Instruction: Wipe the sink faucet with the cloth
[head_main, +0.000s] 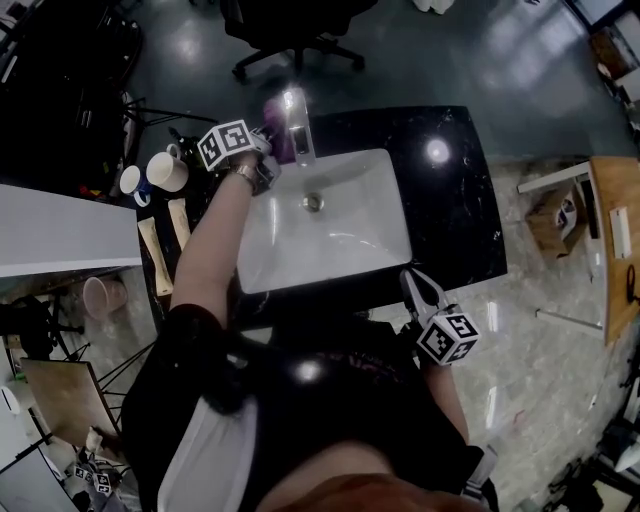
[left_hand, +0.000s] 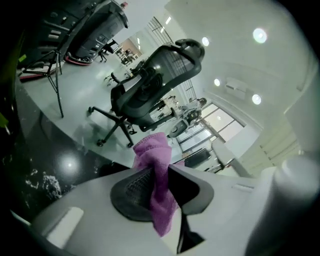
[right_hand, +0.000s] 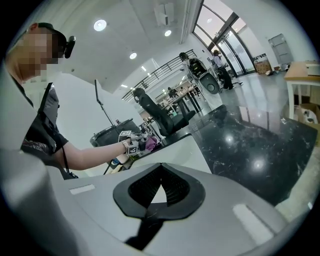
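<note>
A chrome faucet (head_main: 297, 125) stands at the far rim of the white sink (head_main: 350, 235). My left gripper (head_main: 266, 152) reaches to the faucet's left side, shut on a purple cloth (head_main: 279, 140) that lies against the faucet. In the left gripper view the cloth (left_hand: 159, 170) hangs pinched between the dark pads, with its top bunched above them. My right gripper (head_main: 414, 288) hovers at the sink's near right corner, shut and holding nothing. In the right gripper view its pads (right_hand: 172, 187) meet, and the cloth (right_hand: 150, 144) shows far off by the left gripper (right_hand: 131, 145).
The sink sits in a black stone counter (head_main: 455, 190). Two mugs (head_main: 160, 173) and wooden pieces (head_main: 160, 250) stand left of it. A black office chair (head_main: 290, 35) is beyond the counter, and a wooden table (head_main: 612, 240) is at the right.
</note>
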